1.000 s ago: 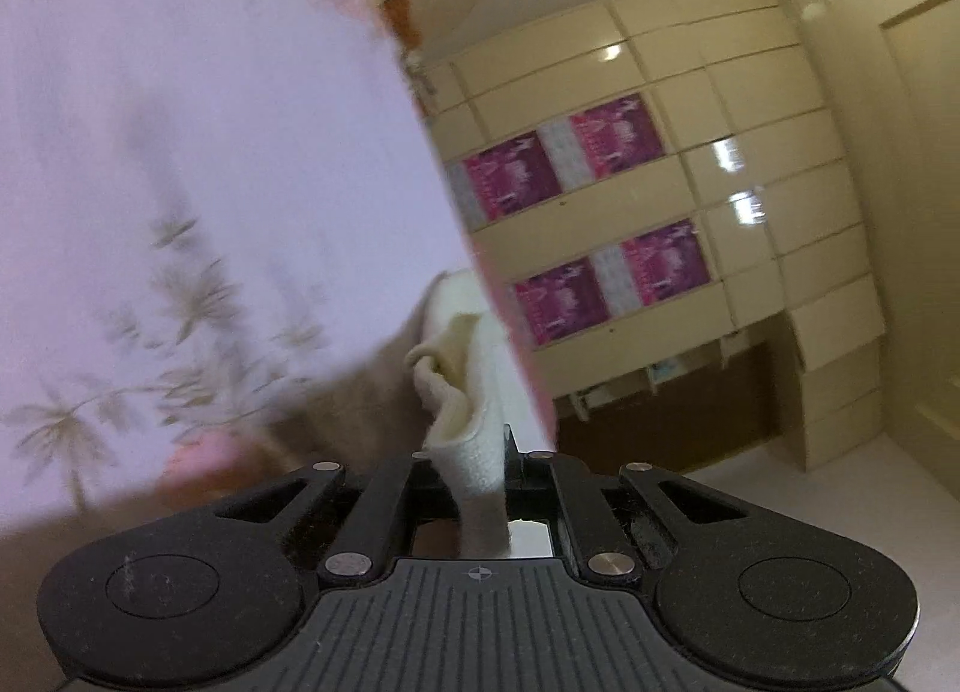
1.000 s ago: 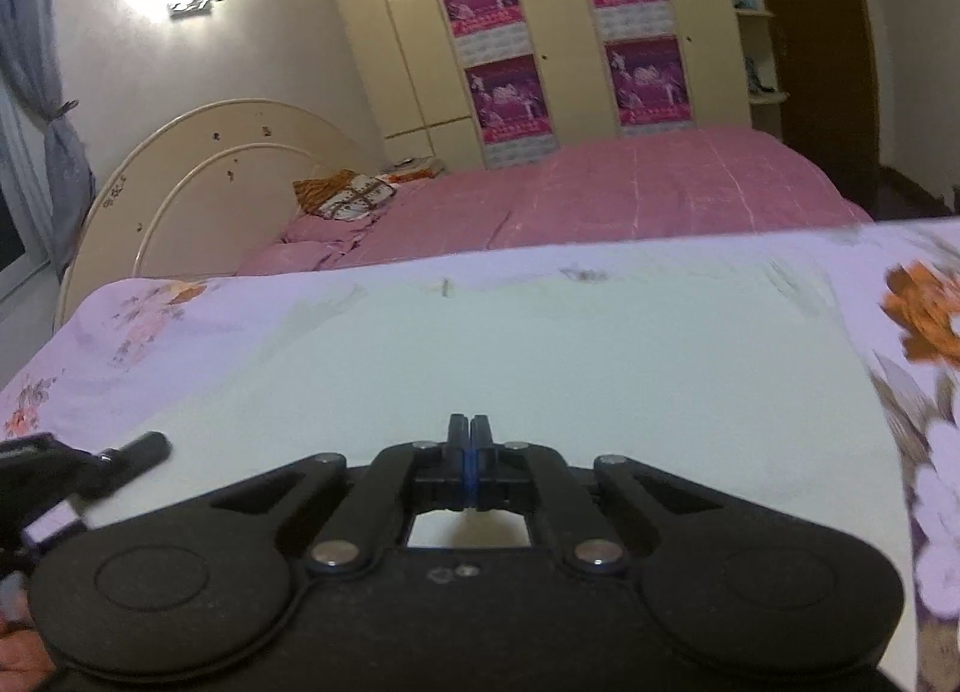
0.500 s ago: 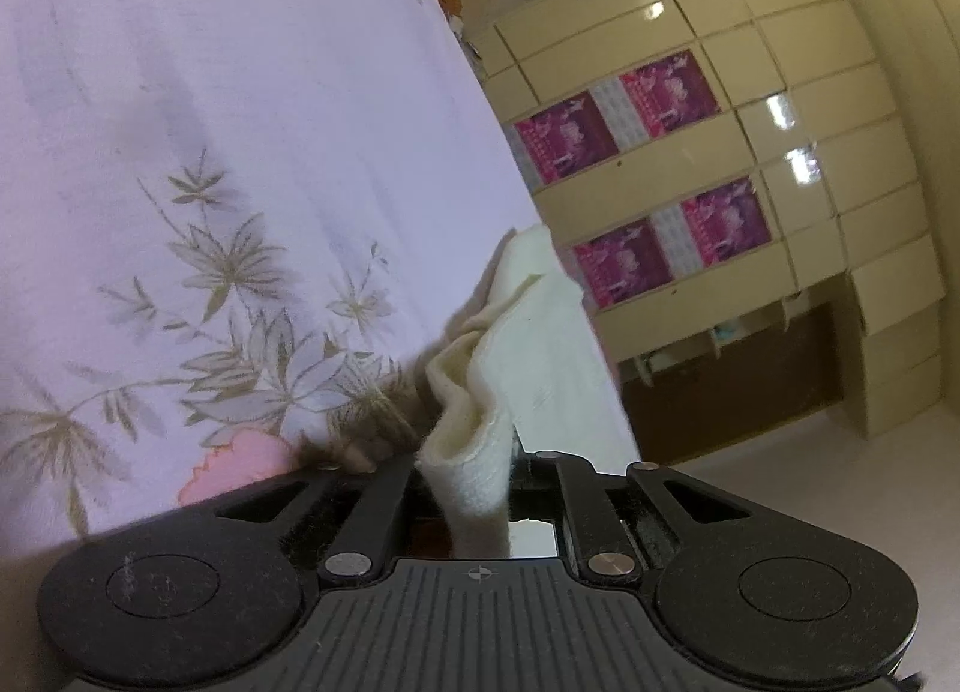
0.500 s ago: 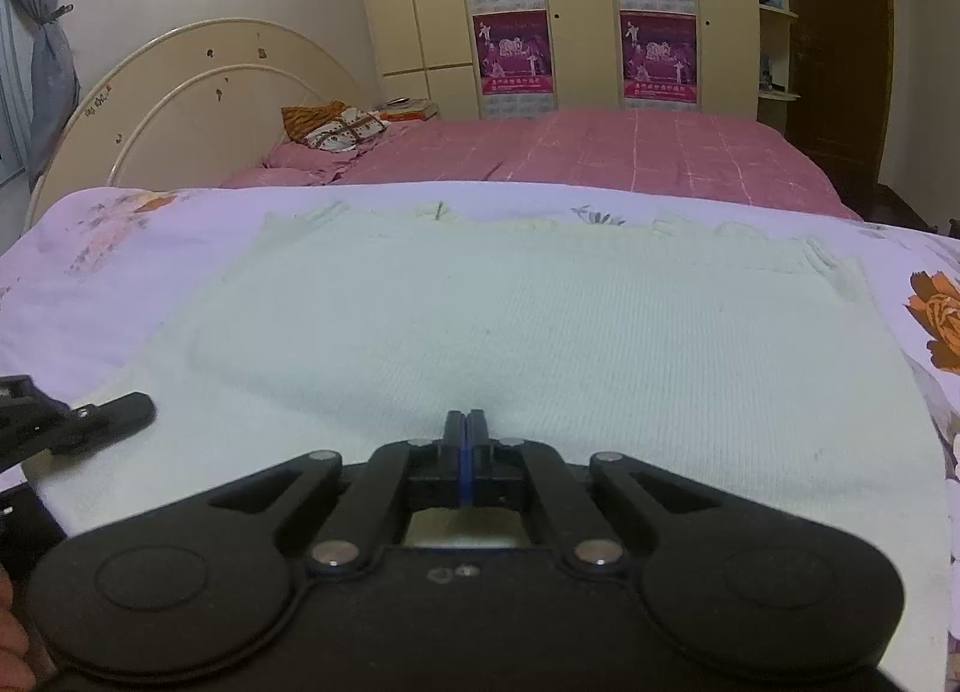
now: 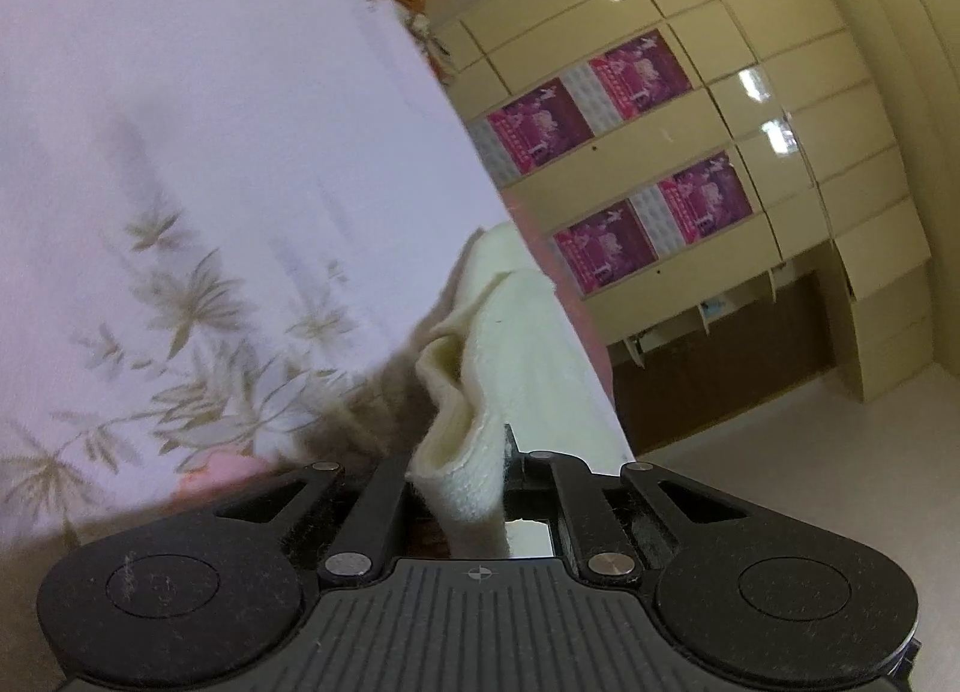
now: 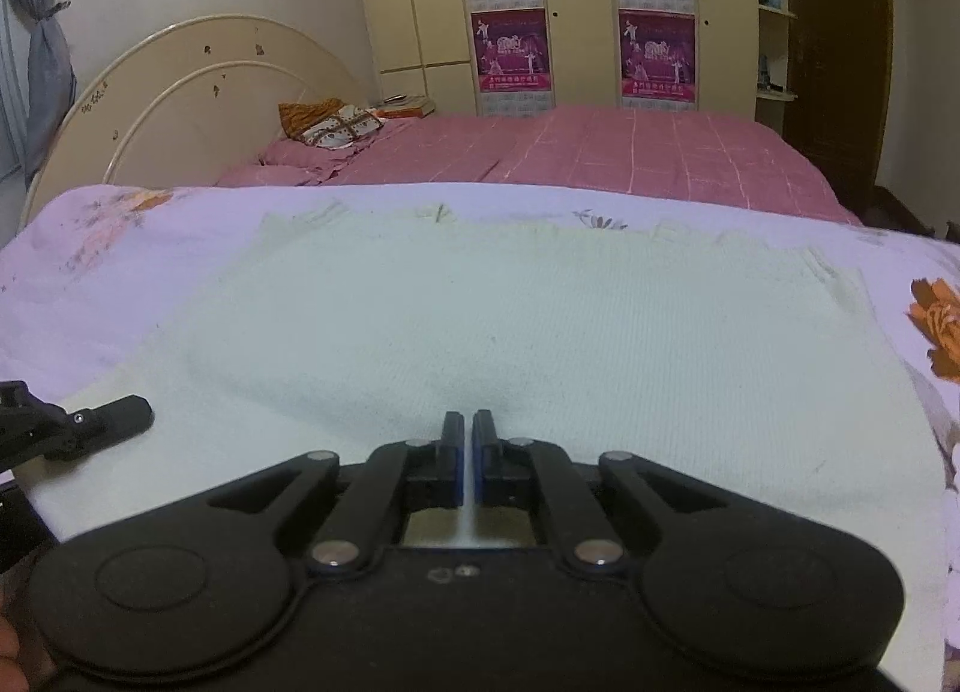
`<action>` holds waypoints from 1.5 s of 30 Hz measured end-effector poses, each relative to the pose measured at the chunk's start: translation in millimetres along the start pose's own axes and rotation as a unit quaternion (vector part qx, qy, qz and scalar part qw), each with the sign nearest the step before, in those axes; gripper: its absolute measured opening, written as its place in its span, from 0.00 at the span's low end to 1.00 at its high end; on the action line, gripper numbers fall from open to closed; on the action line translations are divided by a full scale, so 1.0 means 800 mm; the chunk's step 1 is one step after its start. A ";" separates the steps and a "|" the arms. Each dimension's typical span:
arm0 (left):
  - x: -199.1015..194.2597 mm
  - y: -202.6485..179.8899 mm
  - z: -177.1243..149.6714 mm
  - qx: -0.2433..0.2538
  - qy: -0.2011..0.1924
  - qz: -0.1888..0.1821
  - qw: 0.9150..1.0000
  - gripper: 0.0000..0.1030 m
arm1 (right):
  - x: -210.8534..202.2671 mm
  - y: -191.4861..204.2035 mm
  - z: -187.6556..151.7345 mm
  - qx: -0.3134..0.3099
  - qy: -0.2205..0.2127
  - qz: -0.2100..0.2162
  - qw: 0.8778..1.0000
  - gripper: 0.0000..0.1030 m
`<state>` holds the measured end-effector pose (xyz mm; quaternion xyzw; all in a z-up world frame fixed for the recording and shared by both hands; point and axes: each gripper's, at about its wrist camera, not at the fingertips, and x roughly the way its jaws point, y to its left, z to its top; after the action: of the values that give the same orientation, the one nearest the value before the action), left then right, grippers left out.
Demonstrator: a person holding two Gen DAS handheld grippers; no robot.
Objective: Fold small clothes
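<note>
A cream knit garment lies spread flat on the lilac floral bedsheet. My right gripper hovers low over its near edge. Its jaws are opening, with only a thin slit between the blue pads and nothing gripped. My left gripper is shut on a bunched corner of the same garment, which rises folded from between its fingers against the bedsheet. One finger of the left gripper shows at the garment's left edge in the right wrist view.
Beyond the sheet is a second bed with a pink checked cover and a cream arched headboard. Cream wardrobes with magenta posters line the far wall. The floor lies past the bed's edge. A hand shows at the lower left.
The right gripper sank closer over the garment and its pads parted to a thin slit. The left gripper rolled a little, still holding the bunched corner.
</note>
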<state>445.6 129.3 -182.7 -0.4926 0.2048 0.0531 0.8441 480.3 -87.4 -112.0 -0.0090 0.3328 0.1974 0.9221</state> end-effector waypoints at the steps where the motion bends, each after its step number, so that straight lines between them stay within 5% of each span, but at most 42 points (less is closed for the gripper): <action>1: 0.000 -0.007 0.003 0.009 0.002 0.000 1.000 0.07 | -0.001 -0.002 0.000 0.006 0.000 0.003 1.000 0.04; 6: -0.005 -0.079 0.012 0.114 0.014 -0.027 0.993 0.07 | -0.003 -0.014 0.001 0.039 0.001 0.021 0.999 0.04; 10: 0.002 -0.150 0.008 0.195 0.043 -0.057 0.978 0.07 | -0.013 -0.036 0.003 0.099 -0.004 0.048 0.994 0.04; 16: 0.032 -0.241 -0.051 0.331 0.123 -0.069 0.933 0.07 | -0.075 -0.124 -0.009 0.219 -0.064 0.042 0.973 0.10; 20: 0.062 -0.267 -0.111 0.380 0.201 -0.062 0.901 0.08 | -0.114 -0.193 -0.025 0.289 -0.080 0.041 0.953 0.16; 22: 0.066 -0.279 -0.140 0.409 0.230 -0.051 0.882 0.35 | -0.128 -0.225 -0.038 0.327 -0.081 0.053 0.940 0.22; 23: 0.059 -0.282 -0.144 0.411 0.234 -0.064 0.879 0.64 | -0.132 -0.235 -0.042 0.342 -0.081 0.057 0.935 0.24; 24: 0.044 -0.284 -0.142 0.405 0.222 -0.084 0.883 0.74 | -0.136 -0.245 -0.048 0.355 -0.082 0.059 0.930 0.26; 27: 0.012 -0.282 -0.108 0.387 0.183 -0.104 0.898 0.74 | -0.146 -0.264 -0.062 0.377 -0.083 0.067 0.920 0.28; 30: 0.014 -0.254 -0.045 0.343 0.129 -0.045 0.929 0.74 | -0.143 -0.264 -0.063 0.376 -0.083 0.086 0.919 0.30; 32: 0.027 -0.226 -0.007 0.314 0.115 0.003 0.942 0.74 | -0.134 -0.258 -0.058 0.369 -0.079 0.105 0.920 0.34; 34: 0.039 -0.207 0.007 0.306 0.129 0.030 0.943 0.74 | -0.120 -0.243 -0.046 0.356 -0.070 0.121 0.924 0.41; 39: 0.056 -0.177 -0.009 0.333 0.174 0.052 0.925 0.74 | -0.077 -0.215 -0.022 0.317 -0.042 0.126 0.939 0.42; 45: 0.049 -0.182 -0.025 0.358 0.165 0.053 0.917 0.74 | -0.045 -0.198 -0.015 0.294 -0.008 0.112 0.949 0.41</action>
<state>518.1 33.8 -88.5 -0.1477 0.3722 -0.0614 0.9142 506.9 -248.4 -117.1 0.3012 0.3674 0.1932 0.8585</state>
